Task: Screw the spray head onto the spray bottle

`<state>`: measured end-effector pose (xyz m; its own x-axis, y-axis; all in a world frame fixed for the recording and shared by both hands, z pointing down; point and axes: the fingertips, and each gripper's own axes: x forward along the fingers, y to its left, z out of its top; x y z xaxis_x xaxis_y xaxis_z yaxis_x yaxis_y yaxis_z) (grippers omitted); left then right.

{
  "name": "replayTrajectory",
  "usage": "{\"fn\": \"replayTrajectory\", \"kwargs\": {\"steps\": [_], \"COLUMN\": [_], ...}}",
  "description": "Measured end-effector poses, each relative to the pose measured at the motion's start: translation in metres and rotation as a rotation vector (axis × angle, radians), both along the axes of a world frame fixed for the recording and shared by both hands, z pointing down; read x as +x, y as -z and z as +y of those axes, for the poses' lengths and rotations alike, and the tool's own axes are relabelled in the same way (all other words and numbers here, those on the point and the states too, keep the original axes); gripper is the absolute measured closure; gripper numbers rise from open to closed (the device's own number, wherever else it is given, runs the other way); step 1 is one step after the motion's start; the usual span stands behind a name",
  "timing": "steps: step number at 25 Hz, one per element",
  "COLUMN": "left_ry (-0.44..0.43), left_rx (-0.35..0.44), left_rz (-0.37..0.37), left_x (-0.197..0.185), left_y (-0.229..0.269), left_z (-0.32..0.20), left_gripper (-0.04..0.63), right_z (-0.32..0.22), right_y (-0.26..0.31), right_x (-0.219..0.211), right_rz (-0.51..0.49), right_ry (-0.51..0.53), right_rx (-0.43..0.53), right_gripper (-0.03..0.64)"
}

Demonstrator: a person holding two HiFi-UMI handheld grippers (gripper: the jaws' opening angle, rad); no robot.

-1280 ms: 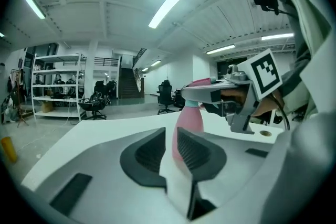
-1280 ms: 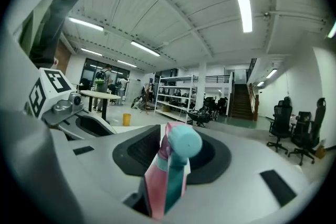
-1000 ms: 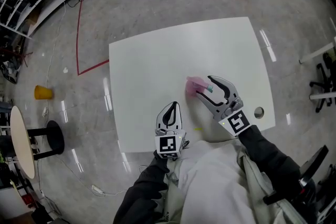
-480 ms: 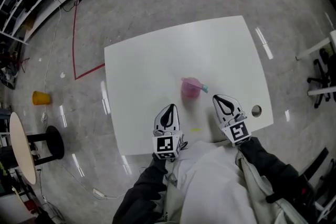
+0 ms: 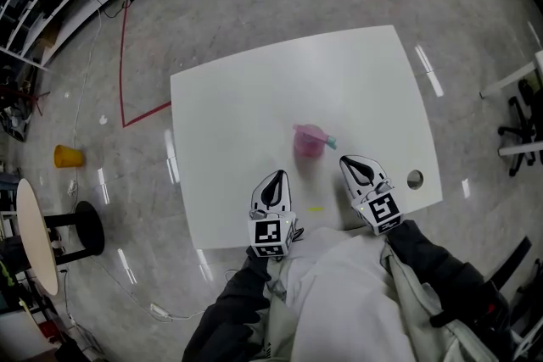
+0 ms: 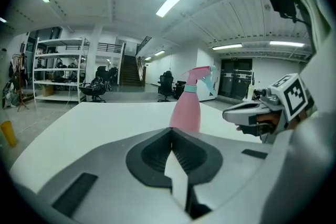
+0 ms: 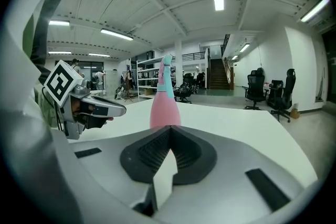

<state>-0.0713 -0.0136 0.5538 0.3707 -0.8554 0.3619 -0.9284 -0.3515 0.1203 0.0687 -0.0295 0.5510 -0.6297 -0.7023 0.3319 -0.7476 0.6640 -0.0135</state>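
Note:
A pink spray bottle [image 5: 309,142] with a teal-collared spray head on top stands upright on the white table [image 5: 254,97], a little in front of both grippers. It also shows in the left gripper view [image 6: 186,110] and in the right gripper view [image 7: 165,105]. My left gripper [image 5: 272,185] rests near the table's front edge, shut and empty. Right of it, my right gripper [image 5: 360,169] is also shut with nothing held, apart from the bottle. Each gripper sees the other: the right one [image 6: 247,111] and the left one [image 7: 102,107].
A round hole [image 5: 415,180] is cut into the table near its right front corner. On the floor at the left lie a yellow cup [image 5: 68,154] and a small round stool [image 5: 85,225]. Office chairs stand far back.
My right gripper has let go of the bottle, drawn back toward the table's front edge and shut. The bottle stays standing. The left gripper has not moved.

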Motion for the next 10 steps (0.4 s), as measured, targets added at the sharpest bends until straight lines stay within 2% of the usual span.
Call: {"fn": "replayTrajectory", "kwargs": {"steps": [10], "left_ry": [-0.006], "left_rx": [-0.008], "left_rz": [-0.015], "left_x": [0.0040], "left_y": [0.0006], "left_z": [-0.0025], "left_gripper": [0.588], "right_z": [-0.0018], "right_y": [-0.0004], "right_x": [-0.0010], "right_rz": [0.000], "right_ry": [0.024], "right_rx": [0.000], "right_gripper": [0.622]}}
